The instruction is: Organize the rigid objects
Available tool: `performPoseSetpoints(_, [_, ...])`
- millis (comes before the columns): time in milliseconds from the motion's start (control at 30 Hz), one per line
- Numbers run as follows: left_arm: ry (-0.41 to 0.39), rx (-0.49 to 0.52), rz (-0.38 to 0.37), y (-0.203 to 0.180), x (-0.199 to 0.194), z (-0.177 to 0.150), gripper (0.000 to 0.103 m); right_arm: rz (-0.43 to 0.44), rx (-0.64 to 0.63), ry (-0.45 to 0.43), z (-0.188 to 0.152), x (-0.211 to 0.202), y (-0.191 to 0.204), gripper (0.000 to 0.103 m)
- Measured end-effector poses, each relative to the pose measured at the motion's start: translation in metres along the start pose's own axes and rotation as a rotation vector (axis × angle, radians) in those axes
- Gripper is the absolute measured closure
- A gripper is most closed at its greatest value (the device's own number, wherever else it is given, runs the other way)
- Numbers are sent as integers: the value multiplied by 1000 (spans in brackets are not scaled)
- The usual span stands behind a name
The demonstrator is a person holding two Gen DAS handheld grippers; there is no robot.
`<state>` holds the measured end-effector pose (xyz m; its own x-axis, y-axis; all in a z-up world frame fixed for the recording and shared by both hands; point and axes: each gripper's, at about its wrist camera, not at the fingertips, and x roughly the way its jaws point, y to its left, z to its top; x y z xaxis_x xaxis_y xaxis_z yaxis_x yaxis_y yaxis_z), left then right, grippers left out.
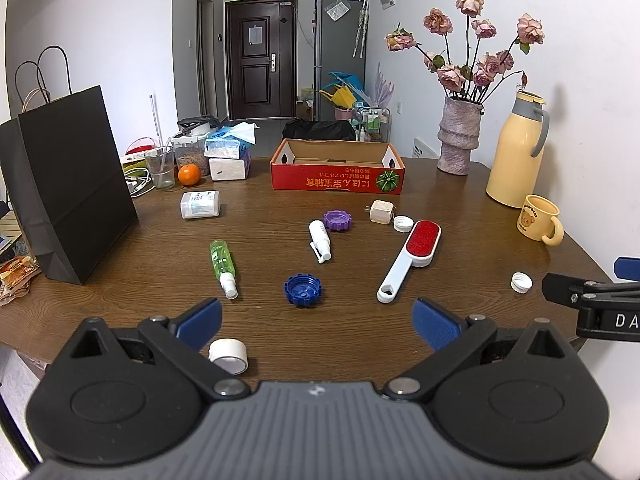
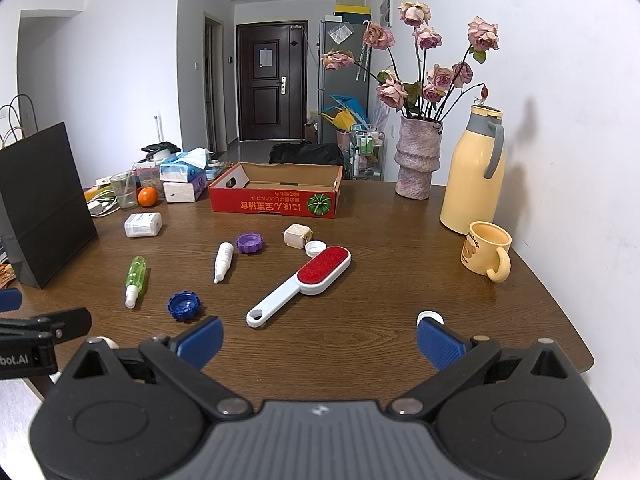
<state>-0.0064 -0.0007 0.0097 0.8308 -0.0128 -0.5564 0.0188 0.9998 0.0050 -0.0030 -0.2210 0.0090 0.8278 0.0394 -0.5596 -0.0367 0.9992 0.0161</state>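
Note:
Loose items lie on the brown table [image 1: 460,208]: a green spray bottle [image 1: 222,263], a white spray bottle [image 1: 319,240], a blue cap [image 1: 303,290], a purple cap [image 1: 339,220], a red-and-white lint brush [image 1: 410,258], a beige cube plug [image 1: 380,211], white caps [image 1: 403,223] [image 1: 521,281] and a white tape roll [image 1: 228,355]. A red cardboard box [image 1: 338,174] stands open at the back. My left gripper [image 1: 316,320] is open and empty, just short of the blue cap. My right gripper [image 2: 320,338] is open and empty, near the brush handle [image 2: 260,314].
A black paper bag [image 1: 68,184] stands at the left. A vase of roses [image 1: 458,136], a yellow thermos [image 1: 516,152] and a yellow mug [image 1: 538,220] stand at the right. A white pill bottle [image 1: 200,205], an orange [image 1: 189,174], a glass and tissue packs are back left.

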Motion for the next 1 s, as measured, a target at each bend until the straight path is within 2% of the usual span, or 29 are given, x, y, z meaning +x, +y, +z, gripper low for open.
performPoseSetpoints(533, [11,-13,0,1,2,-2,0,-11,-1,0,-1,2,-1,0])
performPoseSetpoints(1000, [86,-82,38,26,43,-11,0,-21,53,10,-10,41,-23,0])
